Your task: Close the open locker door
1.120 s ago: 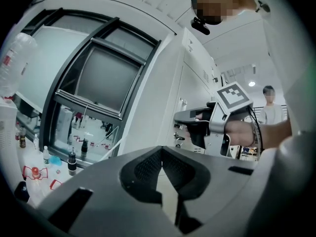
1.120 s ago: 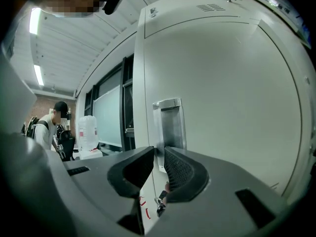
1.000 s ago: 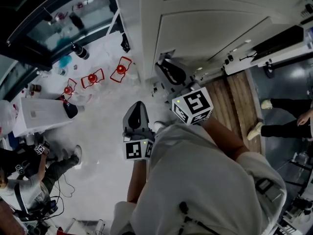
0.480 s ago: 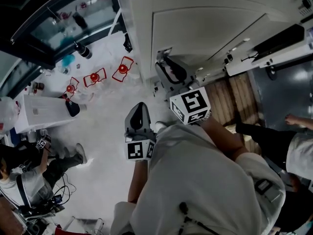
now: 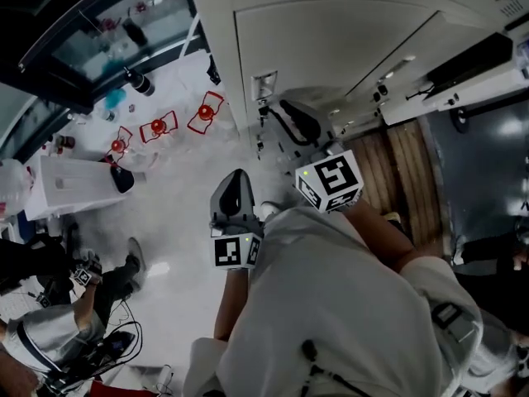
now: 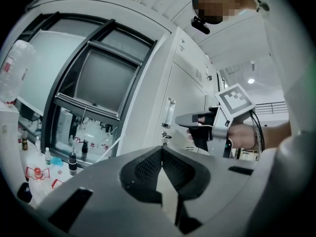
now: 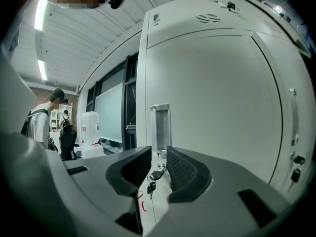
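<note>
The pale grey locker door (image 7: pixel 212 102) lies flush with the locker front, as far as I can see. Its recessed metal handle (image 7: pixel 159 127) has a key bunch (image 7: pixel 154 176) hanging under it. My right gripper (image 7: pixel 158 164) points at that handle from a short distance, its jaws apart and nothing between the pads. In the head view the right gripper (image 5: pixel 285 114) sits just below and right of the handle (image 5: pixel 263 85). My left gripper (image 5: pixel 234 180) hangs lower, away from the locker. Its jaws (image 6: pixel 162 149) meet at the tips and hold nothing.
More locker doors (image 5: pixel 347 7) run to the right. A glass partition (image 5: pixel 107 31) stands left of the lockers, with red objects (image 5: pixel 157 126) on the floor below it. A white unit (image 5: pixel 70 193) and a crouching person (image 5: pixel 50 329) are at the left. Wooden boards (image 5: pixel 397 160) lie at the right.
My right gripper has drawn back a little from the handle, which now shows uncovered. The left gripper has hardly moved. A person who crossed at the right has moved on.
</note>
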Demonstrator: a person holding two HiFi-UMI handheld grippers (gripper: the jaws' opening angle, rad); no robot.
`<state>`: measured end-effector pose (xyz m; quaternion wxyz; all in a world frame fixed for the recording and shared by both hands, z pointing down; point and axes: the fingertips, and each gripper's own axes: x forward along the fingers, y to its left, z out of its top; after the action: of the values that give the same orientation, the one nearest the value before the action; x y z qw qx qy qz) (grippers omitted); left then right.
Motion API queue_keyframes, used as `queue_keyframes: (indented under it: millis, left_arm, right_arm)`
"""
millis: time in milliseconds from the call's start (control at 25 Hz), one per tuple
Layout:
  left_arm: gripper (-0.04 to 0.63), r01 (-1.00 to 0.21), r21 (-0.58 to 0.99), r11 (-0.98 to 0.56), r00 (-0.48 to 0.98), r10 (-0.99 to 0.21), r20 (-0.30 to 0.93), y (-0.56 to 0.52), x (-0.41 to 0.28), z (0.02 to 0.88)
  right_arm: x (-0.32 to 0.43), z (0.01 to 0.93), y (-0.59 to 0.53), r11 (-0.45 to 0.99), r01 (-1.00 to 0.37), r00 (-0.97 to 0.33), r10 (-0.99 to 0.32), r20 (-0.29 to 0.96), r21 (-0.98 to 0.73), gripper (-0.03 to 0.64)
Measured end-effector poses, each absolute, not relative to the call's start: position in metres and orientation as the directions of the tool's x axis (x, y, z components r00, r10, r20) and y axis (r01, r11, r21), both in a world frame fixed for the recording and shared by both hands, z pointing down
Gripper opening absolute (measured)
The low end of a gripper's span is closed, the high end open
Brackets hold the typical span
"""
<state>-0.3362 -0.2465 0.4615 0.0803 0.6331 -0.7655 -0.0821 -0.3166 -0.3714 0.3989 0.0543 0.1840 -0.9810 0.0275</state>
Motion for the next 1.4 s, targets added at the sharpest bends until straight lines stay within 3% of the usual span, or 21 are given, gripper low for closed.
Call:
queue_keyframes:
  millis: [440, 800, 1040, 1400]
  left_arm:
    - [0.008, -0.954, 0.21, 0.214, -0.215, -0.976, 0.02, -0.237, -0.323, 0.454]
    - [0.008, -0.956, 0.206, 0.207, -0.212, -0.977, -0.006, -0.224, -0.297, 0.439]
    - [0.008, -0.963, 0.17, 0.209, -0.209, -0.978, 0.018, -0.212, -0.273, 0.442]
    - [0.008, -0.919, 0.19, 0.346, -0.347, -0.937, 0.028, -0.179, -0.281, 0.444]
  right_arm:
    - [-0.273, 0.439, -0.32, 0.965, -0.218, -0.969, -0.196, 0.151, -0.148, 0.038]
    - [-0.252, 0.427, -0.27, 0.99, -0.014, -0.999, -0.008, 0.041, -0.143, 0.034]
    - [-0.251, 0.424, -0.244, 0.987, 0.045, -0.999, 0.046, 0.002, -0.152, 0.034]
    - [-0.255, 0.431, -0.219, 0.969, 0.141, -0.99, 0.141, -0.012, -0.203, 0.034]
